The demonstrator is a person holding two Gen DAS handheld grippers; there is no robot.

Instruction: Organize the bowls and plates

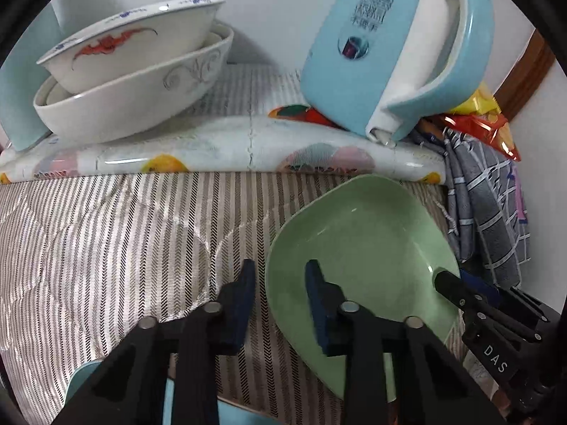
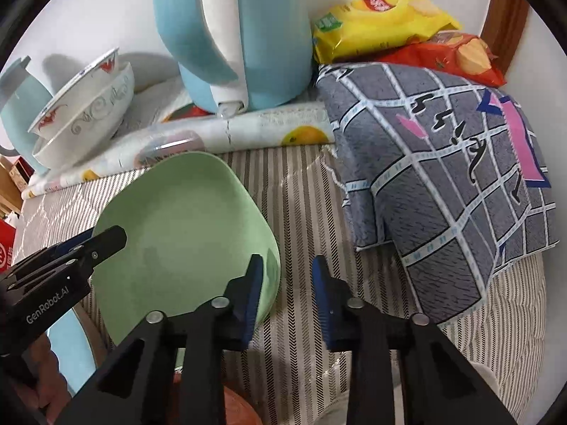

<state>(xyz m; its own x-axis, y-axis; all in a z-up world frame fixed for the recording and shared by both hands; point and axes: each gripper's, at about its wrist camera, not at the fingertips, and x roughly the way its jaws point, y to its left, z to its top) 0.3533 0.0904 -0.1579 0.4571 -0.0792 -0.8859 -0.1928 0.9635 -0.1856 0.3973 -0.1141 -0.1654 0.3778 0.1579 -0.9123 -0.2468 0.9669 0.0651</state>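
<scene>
Left wrist view, striped quilted surface (image 1: 106, 248), white wall (image 1: 276, 7) behind, both tools released around green plate (image 1: 361, 248).

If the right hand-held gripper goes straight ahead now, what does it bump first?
Probably the rolled fruit-print mat, after crossing bare striped cloth. The right hand-held gripper is open; depth is uncertain.

A pale green squarish plate (image 1: 365, 248) lies tilted on the striped cloth (image 1: 124, 248). Behind it, two white bowls (image 1: 134, 71) sit nested, tilted, on a fruit-patterned roll (image 1: 219, 148).
</scene>
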